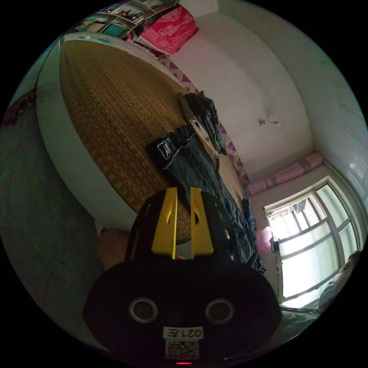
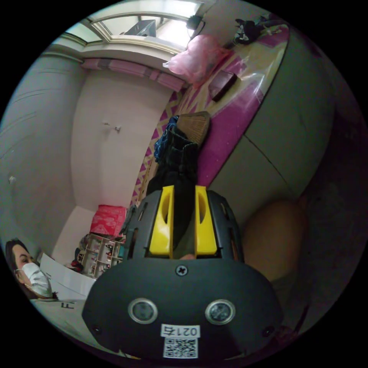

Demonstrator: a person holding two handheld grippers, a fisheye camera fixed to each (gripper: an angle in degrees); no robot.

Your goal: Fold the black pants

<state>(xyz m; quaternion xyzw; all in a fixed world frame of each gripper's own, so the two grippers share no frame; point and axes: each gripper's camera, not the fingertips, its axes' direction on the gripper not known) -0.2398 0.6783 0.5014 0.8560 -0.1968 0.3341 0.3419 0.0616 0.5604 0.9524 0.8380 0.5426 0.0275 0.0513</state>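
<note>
The black pants (image 1: 191, 165) lie stretched along a woven mat (image 1: 111, 115) on the bed, waistband toward the middle of the mat. My left gripper (image 1: 183, 191) hovers at the pants' near edge. Its yellow jaws stand close together with dark cloth pinched at the tips and mat showing through the gap lower down. In the right gripper view the pants (image 2: 180, 161) hang over the bed's corner. My right gripper (image 2: 183, 189) is shut on them, with black cloth filling the gap between its jaws.
A pile of dark clothes (image 1: 205, 115) sits on the mat beyond the pants. A red cloth (image 1: 170, 28) and shelves are at the far end, and a window (image 1: 314, 237) is near. The bed's pale side panel (image 2: 283, 126) drops to the floor. A person (image 2: 28, 268) sits nearby.
</note>
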